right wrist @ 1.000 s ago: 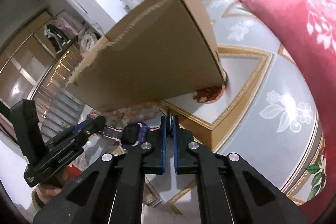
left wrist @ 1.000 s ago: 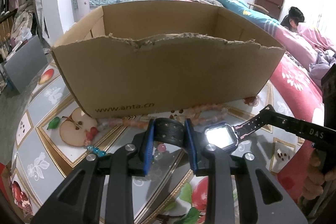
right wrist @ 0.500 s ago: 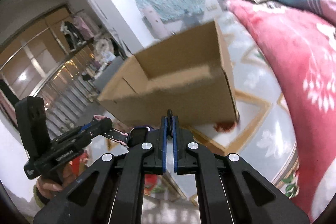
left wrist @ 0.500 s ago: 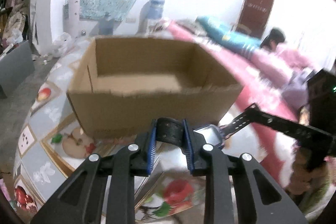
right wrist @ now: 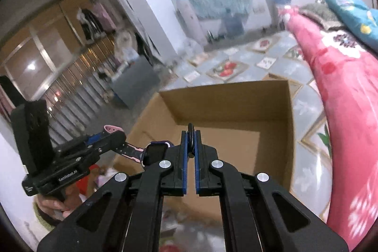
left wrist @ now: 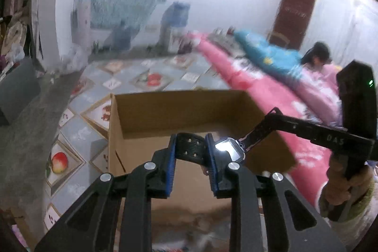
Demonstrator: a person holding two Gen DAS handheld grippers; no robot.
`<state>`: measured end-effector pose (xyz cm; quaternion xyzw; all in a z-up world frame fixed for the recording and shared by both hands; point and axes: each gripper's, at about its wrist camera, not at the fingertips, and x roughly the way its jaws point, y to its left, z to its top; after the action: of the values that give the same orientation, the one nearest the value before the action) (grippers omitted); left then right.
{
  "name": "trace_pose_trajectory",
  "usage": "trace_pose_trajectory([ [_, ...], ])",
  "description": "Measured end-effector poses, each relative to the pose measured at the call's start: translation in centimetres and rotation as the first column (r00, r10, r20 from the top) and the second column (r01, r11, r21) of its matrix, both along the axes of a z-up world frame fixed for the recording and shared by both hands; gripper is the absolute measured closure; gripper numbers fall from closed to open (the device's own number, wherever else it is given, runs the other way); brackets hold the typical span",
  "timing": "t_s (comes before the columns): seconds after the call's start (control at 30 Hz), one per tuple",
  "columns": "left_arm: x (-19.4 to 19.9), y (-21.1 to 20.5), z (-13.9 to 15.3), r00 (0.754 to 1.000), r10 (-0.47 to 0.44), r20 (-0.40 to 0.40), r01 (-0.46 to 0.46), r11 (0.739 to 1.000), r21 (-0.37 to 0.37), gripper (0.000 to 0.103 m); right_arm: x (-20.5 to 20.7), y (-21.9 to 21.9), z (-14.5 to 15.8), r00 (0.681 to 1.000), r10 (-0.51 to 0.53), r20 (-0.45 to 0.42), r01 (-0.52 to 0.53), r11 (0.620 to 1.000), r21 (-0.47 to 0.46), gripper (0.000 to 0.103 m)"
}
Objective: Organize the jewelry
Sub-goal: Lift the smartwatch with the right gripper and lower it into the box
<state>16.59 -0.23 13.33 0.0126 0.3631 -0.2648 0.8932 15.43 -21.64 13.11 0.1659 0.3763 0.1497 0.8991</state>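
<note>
A smartwatch (left wrist: 228, 150) with a lit face and a dark strap hangs stretched between my two grippers, over the near edge of an open cardboard box (left wrist: 189, 110). My left gripper (left wrist: 190, 148) is shut on the wide perforated strap. In the same view my right gripper (left wrist: 256, 131) comes in from the right, clamped on the strap's other end. In the right wrist view the right gripper (right wrist: 191, 141) is shut on a thin strap edge. There the watch (right wrist: 156, 152) lies to its left, and the left gripper (right wrist: 115, 137) grips the pink-backed strap. The box (right wrist: 236, 105) looks empty inside.
A bed with pink bedding (right wrist: 342, 110) runs along the right, and a person (left wrist: 316, 56) lies on it. A fruit-patterned mat (left wrist: 78, 134) covers the floor around the box. A grey bin (right wrist: 134, 84) stands at the left. Blurred beads (left wrist: 200, 235) lie below the grippers.
Both grippers have risen with the watch, from floor level in front of the box to above its near edge. The box's inside now shows from above.
</note>
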Motion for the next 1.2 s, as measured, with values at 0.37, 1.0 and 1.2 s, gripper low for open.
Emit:
trace_pose_trajectory([
  [0.37,11.2,-3.6,-5.8,0.978,0.096,-0.187,-0.05,0.97,0.238,0.08,10.7,2.8,-5.7,0.973,-0.032,-0.229,-0.019,0.976,-0.217,0.1],
  [1.0,12.9,-4.5,-6.6,0.975,0.139,-0.175,-0.081,0.95,0.303,0.042,11.9,2.3,-6.8,0.955,-0.114,-0.274,0.046,0.969,-0.244,0.074],
  [1.2,10.6,-3.1,-4.0,0.987,0.116,-0.112,-0.087,0.967,0.24,0.042,10.1,1.5,-4.6,0.969,-0.115,-0.22,0.072,0.978,-0.195,0.074],
])
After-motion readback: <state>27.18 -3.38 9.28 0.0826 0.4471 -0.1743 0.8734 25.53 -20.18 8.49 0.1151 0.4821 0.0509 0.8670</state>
